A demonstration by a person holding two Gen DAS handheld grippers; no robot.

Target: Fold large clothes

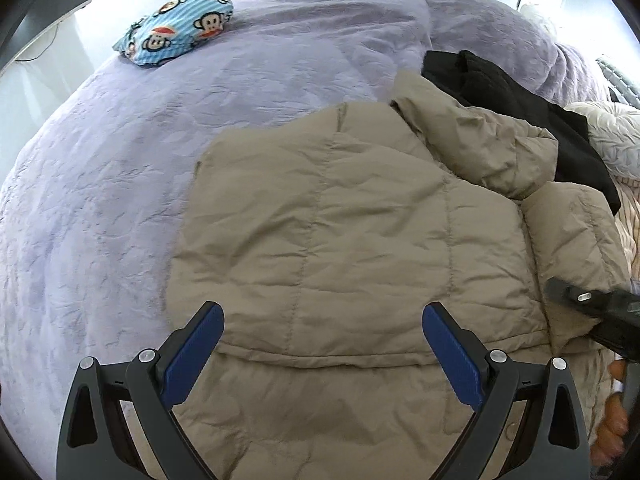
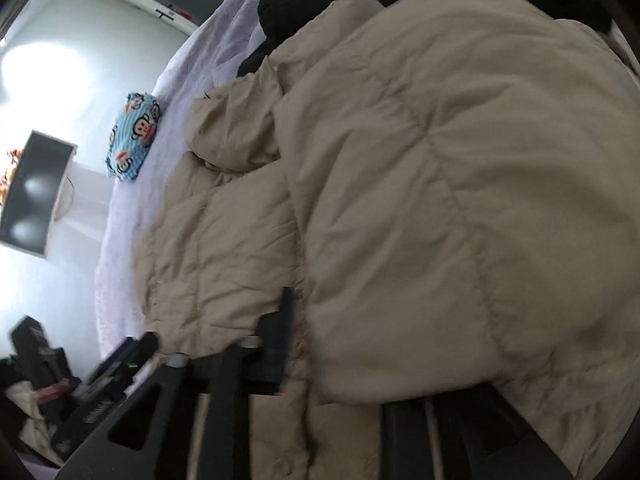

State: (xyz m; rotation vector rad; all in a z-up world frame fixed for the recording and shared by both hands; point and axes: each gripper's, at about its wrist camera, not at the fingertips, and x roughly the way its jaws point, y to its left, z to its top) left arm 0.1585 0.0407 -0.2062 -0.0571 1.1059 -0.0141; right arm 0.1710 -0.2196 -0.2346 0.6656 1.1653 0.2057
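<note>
**Jacket half folded, more to go**

Left wrist: my left gripper (image 1: 322, 340) hangs open above the tan puffer jacket (image 1: 360, 240) on the purple bedspread (image 1: 120, 180).

Right wrist: right gripper's (image 2: 392, 364) jaw state I cannot tell; one side looks folded over, further folds remain.

left claw (image 1: 323, 322): black plastic frame, chunky linkage arms with triangle cutouts
pads (image 1: 195, 354): blue, ribbed, one strip per finger
screws (image 1: 146, 356): round silver pivot bolts, two each side
right claw (image 2: 280, 364): same black build, pretty blurry, silver bolt heads just about show
fingers (image 1: 610, 430): bare, edge of frame
</note>
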